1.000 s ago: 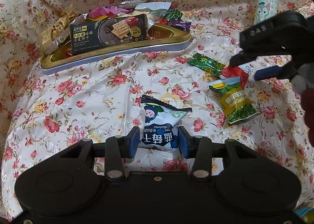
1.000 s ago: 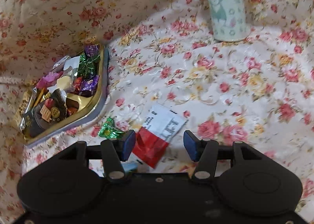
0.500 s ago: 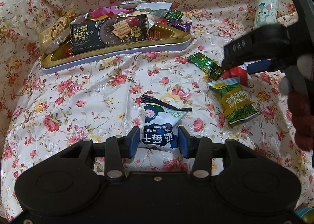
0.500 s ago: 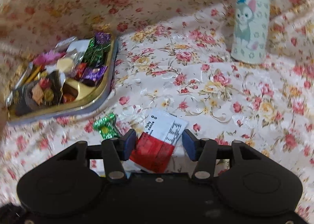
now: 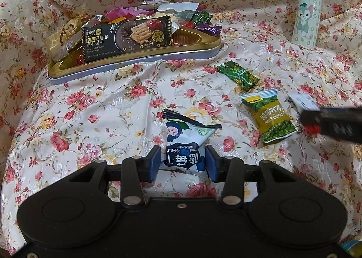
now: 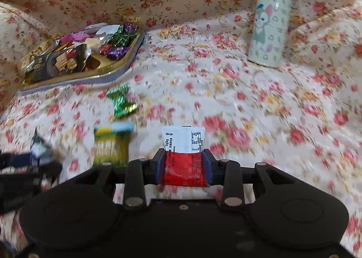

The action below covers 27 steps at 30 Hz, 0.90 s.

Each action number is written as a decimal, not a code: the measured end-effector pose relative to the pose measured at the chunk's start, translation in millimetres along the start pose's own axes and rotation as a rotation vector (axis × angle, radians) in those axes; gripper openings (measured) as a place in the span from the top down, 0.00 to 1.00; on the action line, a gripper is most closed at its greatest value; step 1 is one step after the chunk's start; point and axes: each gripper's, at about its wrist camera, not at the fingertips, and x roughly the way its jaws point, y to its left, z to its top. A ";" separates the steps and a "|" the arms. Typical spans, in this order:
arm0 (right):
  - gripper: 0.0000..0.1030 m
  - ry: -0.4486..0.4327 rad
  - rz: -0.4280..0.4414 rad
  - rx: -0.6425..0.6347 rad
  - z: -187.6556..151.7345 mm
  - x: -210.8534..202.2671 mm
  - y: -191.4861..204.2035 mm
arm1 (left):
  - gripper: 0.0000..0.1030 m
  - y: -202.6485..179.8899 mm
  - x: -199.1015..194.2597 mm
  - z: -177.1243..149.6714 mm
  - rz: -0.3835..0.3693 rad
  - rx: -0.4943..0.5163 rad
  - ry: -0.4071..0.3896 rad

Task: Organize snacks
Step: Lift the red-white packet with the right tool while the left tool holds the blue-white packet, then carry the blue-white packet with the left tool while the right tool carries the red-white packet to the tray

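My left gripper (image 5: 182,160) is shut on the near end of a white and blue blueberry packet (image 5: 185,135) that lies on the floral cloth. In the right wrist view my right gripper (image 6: 183,165) has a red and white packet (image 6: 183,156) between its blue pads. Its jaws are closing and both pads touch the packet's sides. A green garlic pea packet (image 5: 269,115) and a green wrapped candy (image 5: 237,74) lie loose between the two grippers. The gold tray (image 5: 135,58) at the back left holds a dark cracker packet (image 5: 126,38) and several wrapped sweets.
A white cartoon-cat bottle (image 6: 269,20) with a green cap stands at the back right. The floral cloth (image 6: 226,90) covers the whole surface and rises in folds behind the tray. The right gripper's dark body (image 5: 334,122) crosses the right edge of the left wrist view.
My right gripper has slid right, away from the tray, rolled level and narrowed onto the red and white packet. My left gripper and the blueberry packet have not moved.
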 end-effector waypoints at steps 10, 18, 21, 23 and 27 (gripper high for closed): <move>0.54 -0.037 -0.057 -0.013 -28.5 -16.5 4.6 | 0.50 0.1 -0.5 -0.2 0.003 0.000 -0.002; 0.45 -0.051 -0.060 -0.009 -25.1 -10.2 8.7 | 0.50 0.3 -0.7 -1.0 0.000 -0.003 -0.007; 0.43 -0.057 -0.059 -0.017 -23.8 -7.8 9.5 | 0.50 0.5 -1.1 -1.1 -0.001 -0.005 -0.008; 0.43 -0.062 -0.057 -0.020 -24.2 -6.9 9.5 | 0.50 0.5 -1.2 -1.5 -0.003 -0.006 -0.012; 0.60 -0.069 -0.059 -0.034 -26.5 -9.1 10.4 | 0.52 0.5 -1.5 -1.3 -0.007 -0.005 -0.014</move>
